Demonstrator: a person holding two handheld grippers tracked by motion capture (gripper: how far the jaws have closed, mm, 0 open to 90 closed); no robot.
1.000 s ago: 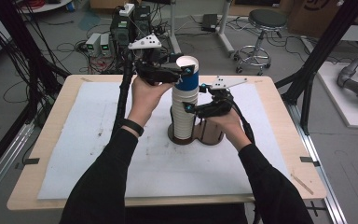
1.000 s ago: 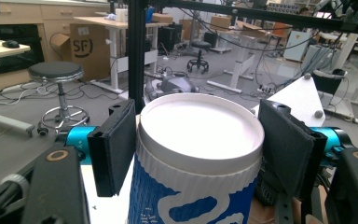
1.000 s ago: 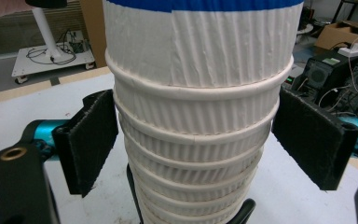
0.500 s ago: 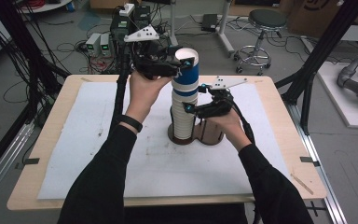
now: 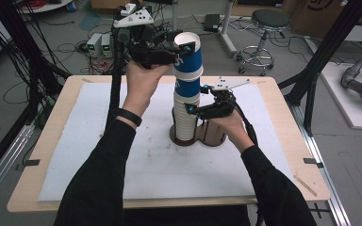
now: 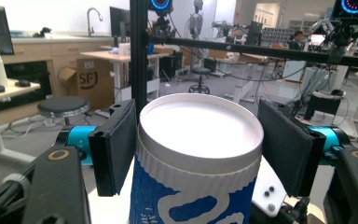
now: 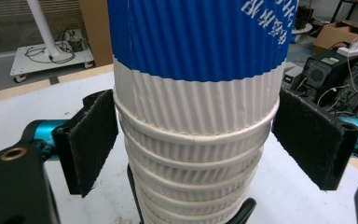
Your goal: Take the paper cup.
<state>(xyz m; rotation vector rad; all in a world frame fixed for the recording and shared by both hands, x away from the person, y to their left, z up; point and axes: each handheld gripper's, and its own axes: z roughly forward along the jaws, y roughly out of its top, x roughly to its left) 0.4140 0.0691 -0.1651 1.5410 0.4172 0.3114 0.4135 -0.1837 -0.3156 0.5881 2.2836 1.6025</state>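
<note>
Left gripper fingers clench the top cup, lifted partway off the stack. Right gripper fingers brace the stack between them, w/ a rim touching both pads. Risk: nested cups stick & rise too, or the stack tips off its holder.

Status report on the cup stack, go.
Left tongs shut on top cup, lifted partway off stack. Right tongs clamp the stack's rims. Holder beneath; nothing in the way.
</note>
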